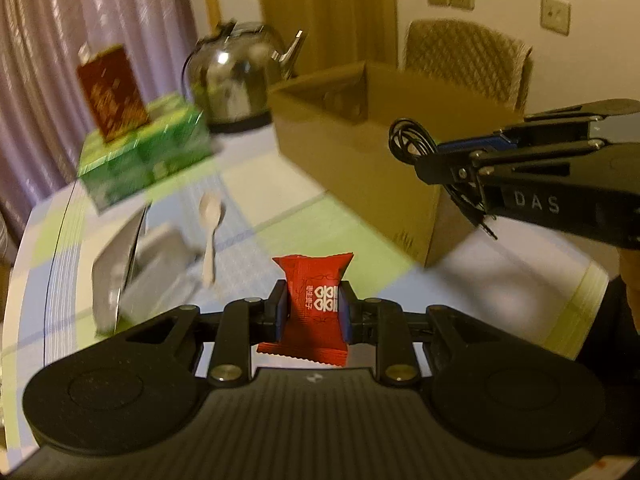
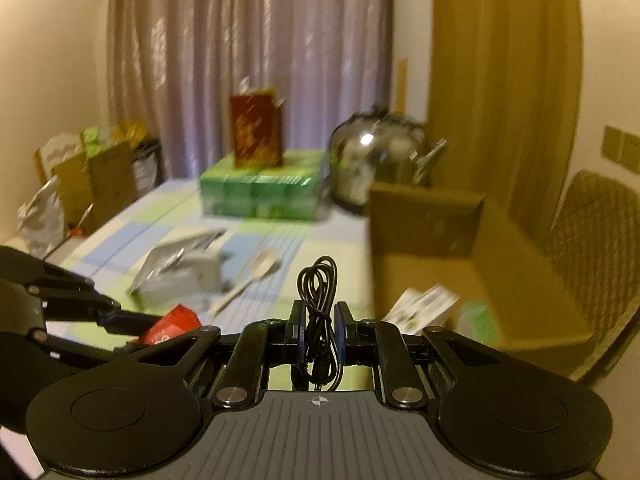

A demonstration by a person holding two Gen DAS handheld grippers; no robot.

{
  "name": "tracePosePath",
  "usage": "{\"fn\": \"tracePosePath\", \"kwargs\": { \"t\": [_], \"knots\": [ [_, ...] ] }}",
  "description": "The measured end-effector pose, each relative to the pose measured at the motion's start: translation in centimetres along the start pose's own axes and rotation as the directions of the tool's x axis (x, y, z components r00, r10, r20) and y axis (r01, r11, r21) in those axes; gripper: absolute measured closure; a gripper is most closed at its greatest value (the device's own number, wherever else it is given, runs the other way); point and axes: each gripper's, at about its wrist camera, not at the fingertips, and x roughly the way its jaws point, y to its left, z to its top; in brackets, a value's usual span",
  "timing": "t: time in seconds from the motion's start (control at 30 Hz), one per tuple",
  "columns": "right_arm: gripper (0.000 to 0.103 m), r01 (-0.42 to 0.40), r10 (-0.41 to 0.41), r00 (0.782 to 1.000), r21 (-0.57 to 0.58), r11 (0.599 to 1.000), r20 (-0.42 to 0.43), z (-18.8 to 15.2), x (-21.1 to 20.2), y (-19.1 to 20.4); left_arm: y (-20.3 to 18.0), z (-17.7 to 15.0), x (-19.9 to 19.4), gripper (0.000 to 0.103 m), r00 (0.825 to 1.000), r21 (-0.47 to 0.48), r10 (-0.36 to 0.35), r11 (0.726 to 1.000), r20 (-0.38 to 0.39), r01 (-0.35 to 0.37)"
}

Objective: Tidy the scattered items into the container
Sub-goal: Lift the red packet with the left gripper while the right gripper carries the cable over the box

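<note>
My left gripper (image 1: 313, 308) is shut on a red candy packet (image 1: 310, 304), held above the table. My right gripper (image 2: 319, 328) is shut on a coiled black cable (image 2: 319, 300). In the left wrist view that right gripper (image 1: 436, 160) hangs with the cable (image 1: 410, 138) in front of the open cardboard box (image 1: 352, 148). From the right wrist view the box (image 2: 424, 220) stands to the right, with white and green packets (image 2: 424, 304) inside. The left gripper's fingers (image 2: 120, 320) and the red packet (image 2: 170, 326) show at lower left. A white spoon (image 1: 210, 220) and a silver pouch (image 1: 116, 264) lie on the table.
A steel kettle (image 1: 236, 80) stands behind the box. A green carton (image 1: 148, 152) with a red box (image 1: 114, 92) on top sits at the far left. A quilted chair (image 1: 468, 56) is beyond the box. Bags (image 2: 92, 172) stand by the curtain.
</note>
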Motion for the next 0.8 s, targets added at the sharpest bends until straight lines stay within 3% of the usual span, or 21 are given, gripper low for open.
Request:
{"fn": "tracePosePath", "kwargs": {
  "t": [0.2, 0.4, 0.6, 0.8],
  "knots": [
    [0.092, 0.071, -0.073, 0.997, 0.073, 0.995, 0.032, 2.7, 0.7, -5.8, -2.6, 6.0, 1.2, 0.082, 0.995, 0.056, -0.062, 0.997, 0.082, 0.058],
    [0.092, 0.114, -0.116, 0.993, 0.173, 0.978, 0.000, 3.5, 2.9, -12.0, -5.8, 11.4, 4.9, 0.082, 0.986, 0.117, -0.126, 0.987, 0.112, 0.113],
    [0.092, 0.121, -0.116, 0.993, 0.244, 0.962, -0.035, 3.0, 4.0, -16.0, -8.1, 14.3, 9.9, 0.082, 0.980, 0.160, -0.185, 0.972, 0.079, 0.171],
    [0.092, 0.117, -0.106, 0.993, 0.260, 0.958, -0.056, 1.9, 5.4, -17.4, -9.3, 13.8, 14.1, 0.082, 0.979, 0.193, -0.203, 0.961, -0.002, 0.200]
  ]
}}
